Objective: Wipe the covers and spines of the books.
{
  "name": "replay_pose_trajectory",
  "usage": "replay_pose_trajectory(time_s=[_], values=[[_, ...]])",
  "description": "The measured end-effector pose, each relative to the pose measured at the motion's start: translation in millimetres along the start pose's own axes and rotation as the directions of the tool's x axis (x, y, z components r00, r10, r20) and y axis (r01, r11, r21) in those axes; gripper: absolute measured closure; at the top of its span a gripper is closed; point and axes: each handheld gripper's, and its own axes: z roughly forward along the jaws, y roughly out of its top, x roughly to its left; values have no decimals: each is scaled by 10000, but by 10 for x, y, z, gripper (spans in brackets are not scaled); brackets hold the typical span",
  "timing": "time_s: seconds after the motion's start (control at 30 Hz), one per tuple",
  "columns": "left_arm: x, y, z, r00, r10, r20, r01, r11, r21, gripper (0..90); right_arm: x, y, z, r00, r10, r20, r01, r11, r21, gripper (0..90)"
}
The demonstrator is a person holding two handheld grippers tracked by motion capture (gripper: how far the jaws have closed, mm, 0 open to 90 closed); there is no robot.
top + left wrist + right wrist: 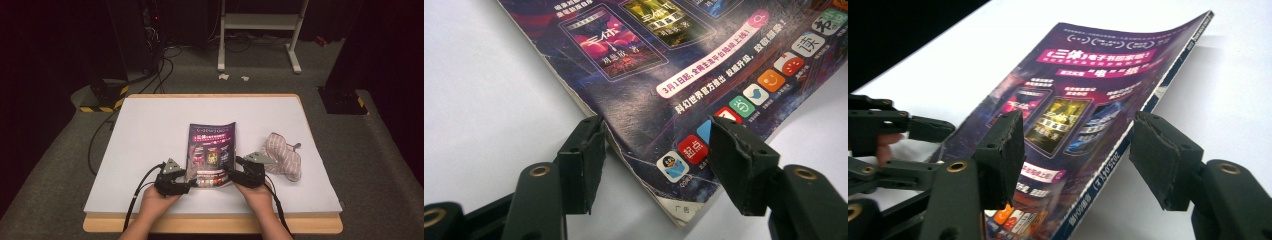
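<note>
A magazine with a dark purple cover (212,144) lies in the middle of the white table (150,135), its spine on the right. My left gripper (187,180) is open at the near left corner. In the left gripper view the magazine's worn corner (674,65) sits between the jaws of my left gripper (656,130), one jaw beside the edge and one over the cover. My right gripper (234,171) is open at the near right corner. In the right gripper view my right gripper (1078,125) frames the cover (1083,85), which curves slightly. The left gripper (898,130) shows at the left there.
A patterned fabric pouch (284,156) lies on the table just right of my right gripper. The table's wooden front edge (210,224) runs under the person's forearms. Beyond the table stand a white frame (260,22), cables (150,75) and a yellow-black striped base (102,100) on the floor.
</note>
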Motion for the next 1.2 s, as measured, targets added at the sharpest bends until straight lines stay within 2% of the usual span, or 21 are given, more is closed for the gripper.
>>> replay_pose_trajectory(time_s=[0.07, 0.17, 0.23, 0.53, 0.6, 0.8, 1.2], values=[[6, -1, -2, 10000, 34, 3, -34, 10000, -7, 404, 3, -3, -9, 10000, 17, -97, -18, 10000, -77, 402], [10, -2, -3, 10000, 51, 11, -51, 10000, -13, 404, 50, -11, -9, 9987, -504, 101, 505, 9987, -61, 403], [10, -2, -3, 10000, 53, 8, -53, 10000, -13, 404, 70, -17, -12, 9978, -639, 176, 639, 9979, -36, 401], [9, -3, -5, 10000, 17, -2, -17, 10000, -7, 404, 89, -63, -20, 9991, -426, -2, 426, 9991, -70, 407], [8, -3, -5, 10000, 22, -7, -22, 10000, -6, 404, 112, -69, -16, 9983, -568, 135, 569, 9983, -83, 408], [8, -2, -5, 10000, 9, -8, -9, 10000, -5, 404, 119, -75, -11, 9983, -503, 283, 504, 9987, -17, 412], [9, -2, -6, 10000, -7, -8, 7, 10000, 3, 404, 129, -90, -9, 9978, -560, 350, 559, 9984, 33, 420]])
